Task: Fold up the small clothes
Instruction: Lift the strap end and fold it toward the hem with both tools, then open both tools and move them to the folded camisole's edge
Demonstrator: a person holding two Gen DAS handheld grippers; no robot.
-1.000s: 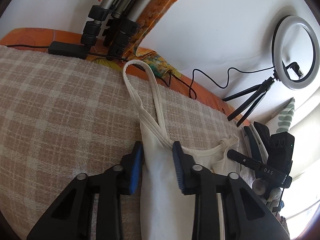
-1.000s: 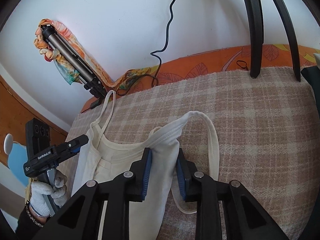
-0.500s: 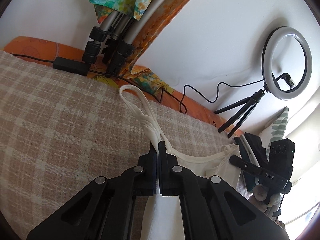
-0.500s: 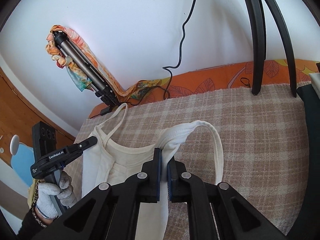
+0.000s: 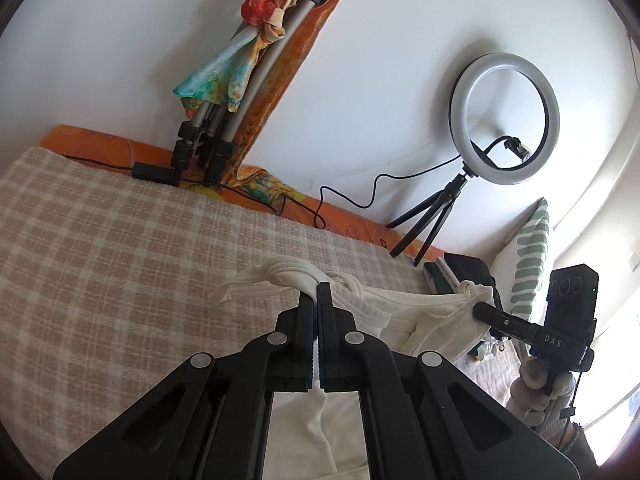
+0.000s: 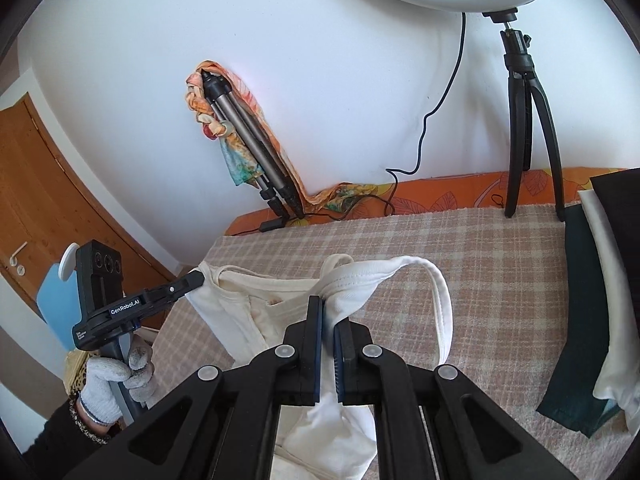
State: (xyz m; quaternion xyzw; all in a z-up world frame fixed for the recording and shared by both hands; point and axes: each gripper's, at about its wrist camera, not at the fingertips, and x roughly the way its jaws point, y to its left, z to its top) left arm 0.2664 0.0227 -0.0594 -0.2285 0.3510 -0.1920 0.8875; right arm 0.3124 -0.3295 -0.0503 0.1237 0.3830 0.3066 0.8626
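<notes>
A cream tank top point(image 5: 404, 312) hangs between both grippers, lifted above the checked blanket point(image 5: 100, 248). My left gripper point(image 5: 317, 289) is shut on one shoulder, with the strap bunched at its tips. My right gripper point(image 6: 327, 304) is shut on the other shoulder of the top point(image 6: 276, 304), whose strap loops out to the right. Each gripper shows in the other's view, the right one point(image 5: 482, 309) and the left one point(image 6: 194, 279), both at the top's neckline.
A ring light on a tripod point(image 5: 504, 120) stands at the bed's far edge. A folded tripod wrapped in a colourful scarf point(image 5: 236, 80) leans on the wall, with cables beside it. Dark and white folded clothes point(image 6: 588, 304) lie at the right. A striped pillow point(image 5: 528, 256) is behind.
Both grippers closed on the top's shoulders, then lifted it off the blanket and drew it back; the straps now bunch and dangle at the tips.
</notes>
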